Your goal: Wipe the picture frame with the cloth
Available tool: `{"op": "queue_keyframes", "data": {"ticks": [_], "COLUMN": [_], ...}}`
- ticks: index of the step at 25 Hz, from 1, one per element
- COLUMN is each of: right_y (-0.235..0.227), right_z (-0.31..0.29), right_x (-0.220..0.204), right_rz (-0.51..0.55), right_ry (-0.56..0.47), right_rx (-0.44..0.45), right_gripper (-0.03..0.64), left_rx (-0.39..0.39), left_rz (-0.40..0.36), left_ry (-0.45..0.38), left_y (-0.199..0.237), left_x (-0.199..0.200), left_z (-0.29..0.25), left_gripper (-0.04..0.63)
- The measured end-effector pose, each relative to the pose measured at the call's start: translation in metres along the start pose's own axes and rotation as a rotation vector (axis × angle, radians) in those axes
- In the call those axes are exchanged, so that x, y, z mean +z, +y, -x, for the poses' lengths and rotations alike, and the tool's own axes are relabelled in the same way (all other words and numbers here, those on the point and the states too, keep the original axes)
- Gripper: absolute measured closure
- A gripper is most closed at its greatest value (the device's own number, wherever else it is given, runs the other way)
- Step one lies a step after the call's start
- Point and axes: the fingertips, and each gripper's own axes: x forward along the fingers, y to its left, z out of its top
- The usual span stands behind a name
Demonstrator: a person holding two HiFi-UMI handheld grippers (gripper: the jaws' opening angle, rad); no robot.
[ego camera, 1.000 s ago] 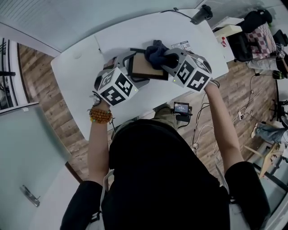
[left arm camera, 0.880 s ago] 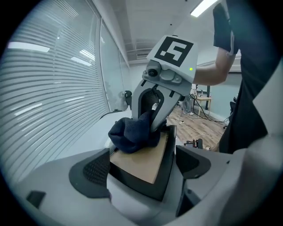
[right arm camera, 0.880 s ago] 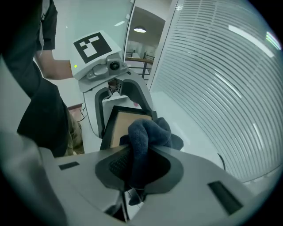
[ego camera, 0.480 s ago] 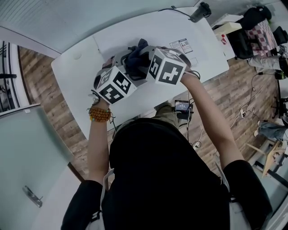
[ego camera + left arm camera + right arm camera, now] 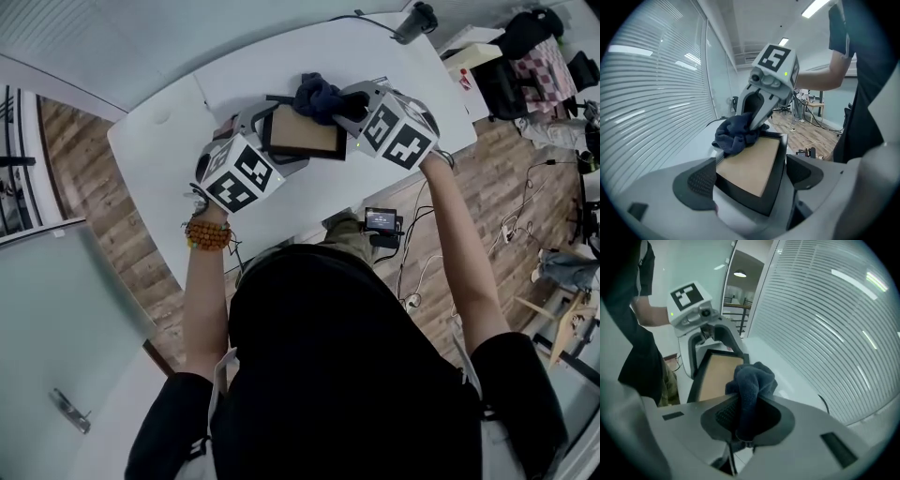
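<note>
Over the white table [image 5: 159, 164], left gripper [image 5: 267, 146] clamps the picture frame [image 5: 305, 137] by 1 end; right gripper [image 5: 345, 103] pinches the cloth [image 5: 317, 96], bunched against the frame's far corner.

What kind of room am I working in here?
Probably an office or lab workroom: a white table, slatted window blinds right beside it, and a wood-look floor with loose cables trailing across it.
</note>
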Motion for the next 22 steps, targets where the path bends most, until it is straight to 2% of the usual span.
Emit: {"op": "queue_keyframes", "data": {"ticks": [3, 7, 10, 11, 14, 15, 19, 22], "right_y": [0.007, 0.029, 0.034, 0.039, 0.066, 0.068, 0.039, 0.028], "right_z": [-0.016, -0.036, -0.040, -0.039, -0.026, -0.019, 0.013, 0.019], "right_x": [0.013, 0.049, 0.054, 0.053, 0.055, 0.055, 0.036, 0.006], "right_rz": [-0.109, -0.113, -0.115, -0.112, -0.053, -0.030, -0.010, 0.019], "right_ry": [-0.052, -0.080, -0.060, -0.070, -0.128, -0.143, -0.122, -0.007], "right_rx": [-0.037, -0.013, 0.009, 0.041, 0.233, 0.261, 0.155, 0.127], "right_gripper": [0.571, 0.574, 0.574, 0.574, 0.574, 0.572, 0.572, 0.572], "left_rx": [-0.003, -0.010, -0.009, -0.008, -0.004, -0.003, -0.003, -0.003], "left_rz": [0.000, 0.011, 0.014, 0.016, 0.012, 0.011, 0.004, 0.004], "left_ry": [0.003, 0.012, 0.011, 0.010, 0.008, 0.008, 0.005, 0.002], "left_y": [-0.001, 0.000, -0.001, -0.002, -0.003, -0.003, -0.002, 0.000], "left_x": [0.001, 0.000, -0.002, -0.003, -0.004, -0.003, -0.001, -0.001], "left_z": [0.000, -0.002, -0.002, -0.002, 0.000, 0.000, 0.000, -0.001], "left_gripper": [0.133, 0.133, 0.133, 0.133, 0.133, 0.133, 0.133, 0.133]}}
